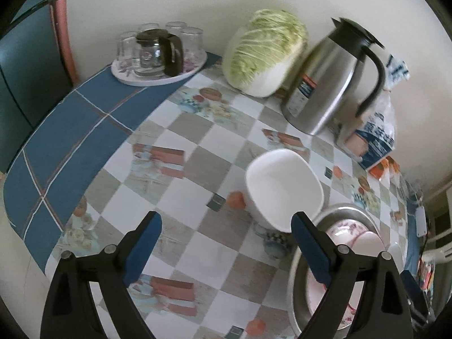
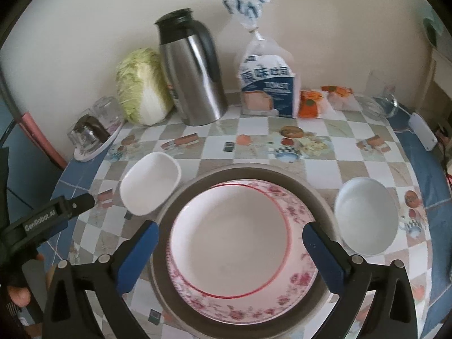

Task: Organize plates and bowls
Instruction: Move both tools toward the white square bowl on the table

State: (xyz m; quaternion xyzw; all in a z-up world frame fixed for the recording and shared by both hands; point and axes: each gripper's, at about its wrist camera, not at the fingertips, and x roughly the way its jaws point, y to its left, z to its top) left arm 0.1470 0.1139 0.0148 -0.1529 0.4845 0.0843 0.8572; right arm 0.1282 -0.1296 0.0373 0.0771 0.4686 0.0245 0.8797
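Right wrist view: right gripper [image 2: 230, 257] gapes empty over the floral plates [image 2: 240, 248] in a metal basin [image 2: 319, 195]; left gripper [image 1: 226, 251] also apart, seemingly empty, near the square white bowl [image 1: 282, 189] mid-table.

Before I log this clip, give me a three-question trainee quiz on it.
1. True or false: the square bowl sits inside the steel basin.
2. What lies in the basin? A) floral plates B) cabbage C) bread bag
3. Fill in: the round bowl stands on the basin's ____ in the right wrist view.

Key: 1 false, it stands beside it; 2 A; 3 right.
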